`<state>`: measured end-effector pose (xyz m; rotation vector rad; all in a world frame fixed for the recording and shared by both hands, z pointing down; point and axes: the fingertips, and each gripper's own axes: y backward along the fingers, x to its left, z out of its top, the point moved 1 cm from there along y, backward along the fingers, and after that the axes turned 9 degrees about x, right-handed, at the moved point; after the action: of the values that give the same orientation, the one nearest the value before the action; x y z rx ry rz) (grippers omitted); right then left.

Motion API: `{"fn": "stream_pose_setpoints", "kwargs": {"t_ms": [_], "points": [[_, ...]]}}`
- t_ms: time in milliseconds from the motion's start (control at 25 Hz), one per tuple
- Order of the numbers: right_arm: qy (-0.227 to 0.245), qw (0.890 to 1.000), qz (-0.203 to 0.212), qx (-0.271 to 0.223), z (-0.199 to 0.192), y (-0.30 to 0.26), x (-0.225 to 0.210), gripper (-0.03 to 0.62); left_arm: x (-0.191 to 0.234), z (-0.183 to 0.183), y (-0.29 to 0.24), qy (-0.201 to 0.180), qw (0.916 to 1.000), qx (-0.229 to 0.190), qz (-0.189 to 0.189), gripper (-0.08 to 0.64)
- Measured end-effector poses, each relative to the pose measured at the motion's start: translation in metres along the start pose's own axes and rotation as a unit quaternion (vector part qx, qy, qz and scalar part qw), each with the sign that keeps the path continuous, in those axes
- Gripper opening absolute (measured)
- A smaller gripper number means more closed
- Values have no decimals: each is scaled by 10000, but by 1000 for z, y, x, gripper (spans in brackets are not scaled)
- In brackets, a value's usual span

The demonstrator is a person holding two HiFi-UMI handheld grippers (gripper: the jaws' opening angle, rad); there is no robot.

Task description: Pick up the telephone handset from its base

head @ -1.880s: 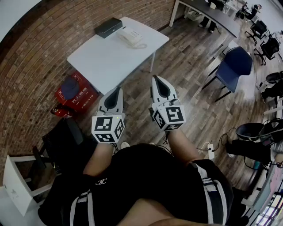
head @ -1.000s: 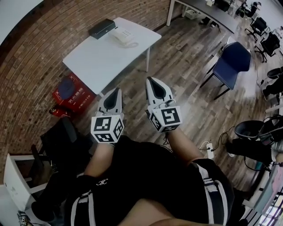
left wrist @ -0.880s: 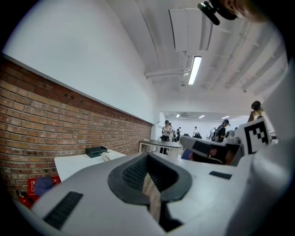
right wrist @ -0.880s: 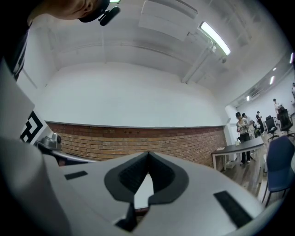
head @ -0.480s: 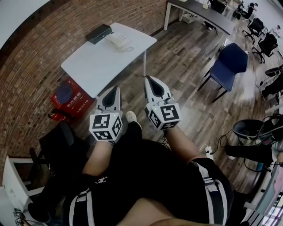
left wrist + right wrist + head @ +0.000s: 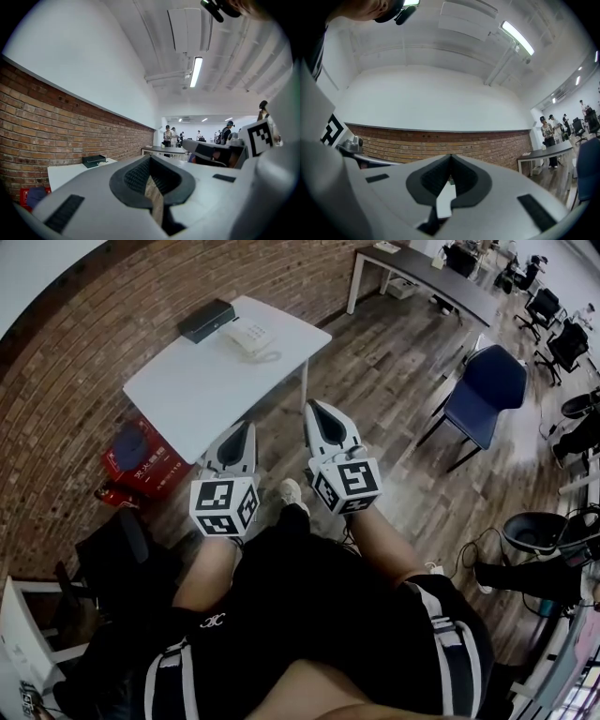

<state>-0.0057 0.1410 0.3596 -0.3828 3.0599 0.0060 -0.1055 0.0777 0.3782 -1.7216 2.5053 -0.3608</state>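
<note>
A white telephone (image 6: 249, 337) with its handset on the base sits near the far end of a white table (image 6: 202, 390), beside a black box (image 6: 207, 320). Both grippers are held side by side in front of the person, short of the table's near corner and well away from the phone. The left gripper (image 6: 245, 428) is shut and empty, its jaws meeting at the tip (image 6: 150, 157). The right gripper (image 6: 313, 409) is also shut with nothing in it (image 6: 451, 158). In the left gripper view the black box (image 6: 95, 161) shows on the table; the phone is hidden there.
A brick wall (image 6: 112, 296) runs behind the table. A red box (image 6: 142, 457) lies on the wooden floor under it. A blue chair (image 6: 483, 390) stands to the right, with a long dark desk (image 6: 431, 273) and office chairs beyond. People stand far off (image 6: 171, 137).
The person has stepped toward the table, carrying both grippers forward. The table has shifted left in the head view, and a shoe now shows between the grippers. Both stay shut.
</note>
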Motion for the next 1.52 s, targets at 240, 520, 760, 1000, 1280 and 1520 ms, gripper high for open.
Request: {"fn": "stream_pose_setpoints", "kwargs": {"t_ms": [240, 520, 760, 1000, 1280, 1520], "points": [[-64, 10000, 72, 28, -7, -38, -27, -2, 15, 0, -44, 34, 10000, 85, 39, 2], [-87, 9997, 152, 186, -14, -89, -62, -2, 37, 6, -106, 114, 9997, 223, 44, 2], [-152, 9988, 281, 373, -18, -140, -88, -2, 63, 13, -153, 218, 9991, 363, 98, 2], [-134, 9981, 415, 432, -18, -199, -107, -2, 96, 22, -206, 327, 9983, 467, 134, 2], [-108, 9961, 600, 642, -24, -282, -133, -2, 141, 38, -275, 452, 9975, 511, 194, 2], [-93, 9922, 864, 897, -33, -350, -141, -2, 187, 46, -314, 649, 9956, 530, 411, 2]]}}
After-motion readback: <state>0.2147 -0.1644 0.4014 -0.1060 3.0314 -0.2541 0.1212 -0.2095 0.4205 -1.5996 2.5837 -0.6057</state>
